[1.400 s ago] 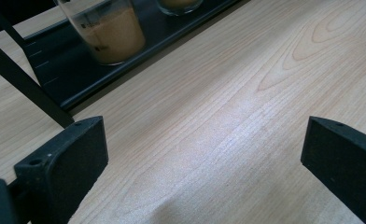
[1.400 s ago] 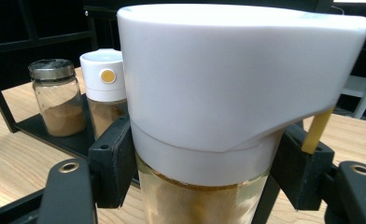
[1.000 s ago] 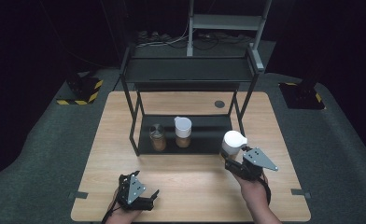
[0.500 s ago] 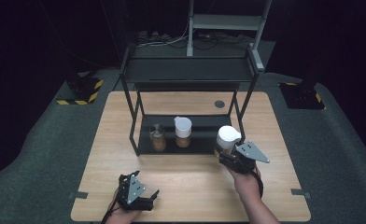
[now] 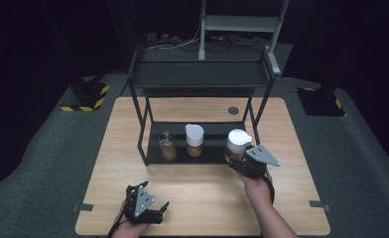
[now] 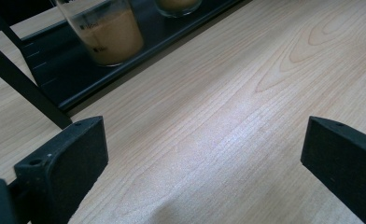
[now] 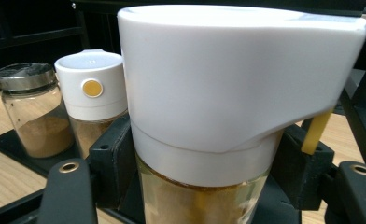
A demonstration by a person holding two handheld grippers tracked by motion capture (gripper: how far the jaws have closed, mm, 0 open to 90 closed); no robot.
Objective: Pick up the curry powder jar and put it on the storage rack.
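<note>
Right gripper (image 5: 236, 159) clamped on glass jar with tall white cap and amber contents (image 5: 237, 144), upright, at right end of black shelf tray (image 5: 155, 157), beside white-capped jar (image 5: 194, 140). Left gripper (image 5: 159, 213) spread wide, nothing gripped, near table's (image 5: 291, 134) front-left corner.

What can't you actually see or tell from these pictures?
- White-capped jar, right gripper view: its base is cut off by the bottom edge and the right gripper hides its sides.
- Metal-lidded jar, left gripper view: its lid is cut off by the top edge.
- Printed marks on that jar: too blurred to read.
</note>
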